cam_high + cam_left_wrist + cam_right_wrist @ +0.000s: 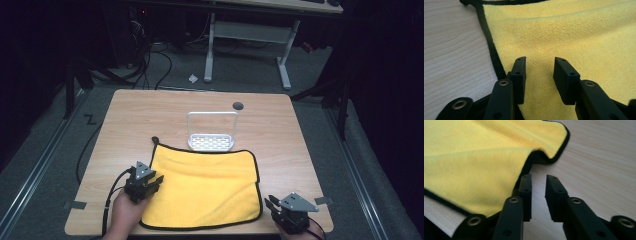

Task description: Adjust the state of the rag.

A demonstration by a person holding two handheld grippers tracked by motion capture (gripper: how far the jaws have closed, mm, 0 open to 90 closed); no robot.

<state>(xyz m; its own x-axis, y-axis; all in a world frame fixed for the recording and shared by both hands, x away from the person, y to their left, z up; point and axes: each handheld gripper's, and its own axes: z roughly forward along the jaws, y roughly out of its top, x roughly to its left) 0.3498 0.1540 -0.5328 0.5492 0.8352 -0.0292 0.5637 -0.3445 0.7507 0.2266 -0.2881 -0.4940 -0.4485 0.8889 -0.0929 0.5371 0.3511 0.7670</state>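
A yellow cloth [205, 185] with black edging lies spread flat on the near half of the wooden table [280, 130]. My left gripper [156, 180] hovers over the cloth's left side. In the left gripper view the cloth [574, 32] lies under my left gripper [539, 68], whose jaws stand apart just inside the black hem, with nothing pinched between them. My right gripper [270, 204] is at the cloth's near right corner. In the right gripper view my right gripper [538, 192] has a narrow empty gap over bare wood, beside the cloth's [474, 157] slightly lifted right edge.
A white wire-handled rack [211, 132] stands just beyond the cloth's far edge. A round cable hole [238, 106] sits near the table's far side. Grey tape tabs [75, 204] [324, 200] mark the near corners. Another desk's white legs [285, 70] and cables lie on the floor behind.
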